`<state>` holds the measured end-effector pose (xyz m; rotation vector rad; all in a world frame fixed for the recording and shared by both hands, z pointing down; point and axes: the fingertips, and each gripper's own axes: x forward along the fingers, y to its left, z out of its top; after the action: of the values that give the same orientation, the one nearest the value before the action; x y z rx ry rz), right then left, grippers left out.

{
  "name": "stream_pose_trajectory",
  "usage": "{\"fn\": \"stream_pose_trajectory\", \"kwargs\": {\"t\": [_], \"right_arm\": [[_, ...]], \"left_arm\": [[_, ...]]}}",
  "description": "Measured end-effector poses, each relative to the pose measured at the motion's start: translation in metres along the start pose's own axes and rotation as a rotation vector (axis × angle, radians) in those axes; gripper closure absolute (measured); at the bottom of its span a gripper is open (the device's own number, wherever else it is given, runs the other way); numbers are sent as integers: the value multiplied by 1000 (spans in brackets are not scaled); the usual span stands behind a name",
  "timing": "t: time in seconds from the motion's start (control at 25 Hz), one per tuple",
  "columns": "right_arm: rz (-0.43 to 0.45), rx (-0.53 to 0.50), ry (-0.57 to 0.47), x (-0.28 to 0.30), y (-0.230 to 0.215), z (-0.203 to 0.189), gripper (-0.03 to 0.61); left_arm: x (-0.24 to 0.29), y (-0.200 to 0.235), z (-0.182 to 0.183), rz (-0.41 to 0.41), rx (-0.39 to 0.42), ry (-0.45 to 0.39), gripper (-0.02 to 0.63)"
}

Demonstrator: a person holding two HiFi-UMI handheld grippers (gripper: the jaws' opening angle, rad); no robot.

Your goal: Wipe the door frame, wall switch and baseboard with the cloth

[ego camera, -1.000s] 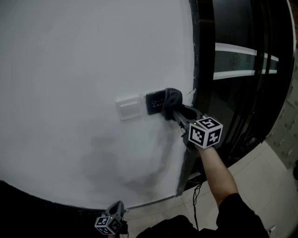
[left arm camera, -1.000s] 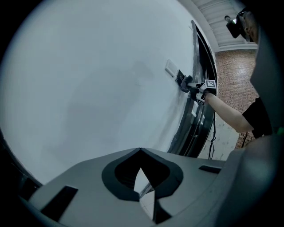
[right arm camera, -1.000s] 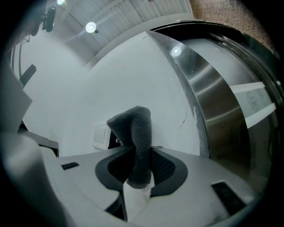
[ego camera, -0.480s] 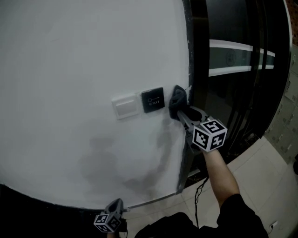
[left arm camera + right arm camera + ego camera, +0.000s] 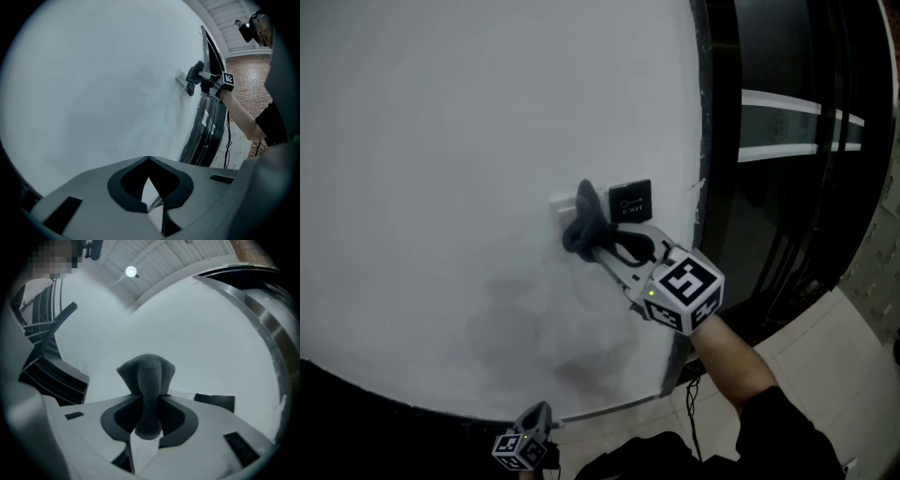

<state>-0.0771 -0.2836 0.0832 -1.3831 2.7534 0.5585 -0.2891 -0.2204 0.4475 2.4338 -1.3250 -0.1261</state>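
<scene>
A dark grey cloth (image 5: 584,221) is bunched against the white wall, covering most of the white wall switch (image 5: 562,206). My right gripper (image 5: 600,244) is shut on the cloth. In the right gripper view the cloth (image 5: 147,379) stands up between the jaws, with the switch (image 5: 183,394) just behind it. A black exit panel (image 5: 630,200) sits right of the switch, and the black door frame (image 5: 712,141) runs down further right. My left gripper (image 5: 525,448) hangs low near the dark baseboard (image 5: 366,398), jaws together and empty (image 5: 148,160).
The white wall (image 5: 441,141) fills the left of the head view, with a faint grey smudge (image 5: 525,328) below the switch. Dark glass door panels (image 5: 797,169) lie right of the frame. A cable (image 5: 692,398) trails on the tiled floor (image 5: 825,366).
My right gripper has carried the cloth leftward, from the door frame's edge past the black exit panel onto the white switch. The left gripper has stayed where it was.
</scene>
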Motion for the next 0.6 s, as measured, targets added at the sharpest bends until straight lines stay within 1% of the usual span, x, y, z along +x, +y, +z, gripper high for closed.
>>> {"fn": "stream_pose_trajectory", "kwargs": {"t": [0.08, 0.16, 0.28, 0.36, 0.48, 0.6], "right_arm": [[48, -13, 5, 22, 20, 1, 480], [93, -1, 19, 43, 32, -1, 480], [146, 23, 24, 68, 36, -4, 480], [133, 67, 24, 74, 25, -9, 480], [95, 141, 30, 70, 1, -20, 480], [72, 155, 44, 61, -14, -28, 480]], "left_arm": [[-7, 4, 3, 16, -8, -17, 623], [-14, 10, 8, 37, -12, -37, 623], [-19, 16, 16, 57, -13, -68, 623], [-23, 18, 18, 69, -16, -75, 623], [-22, 14, 18, 61, -2, -65, 623], [-15, 11, 17, 48, 6, -57, 623]]}}
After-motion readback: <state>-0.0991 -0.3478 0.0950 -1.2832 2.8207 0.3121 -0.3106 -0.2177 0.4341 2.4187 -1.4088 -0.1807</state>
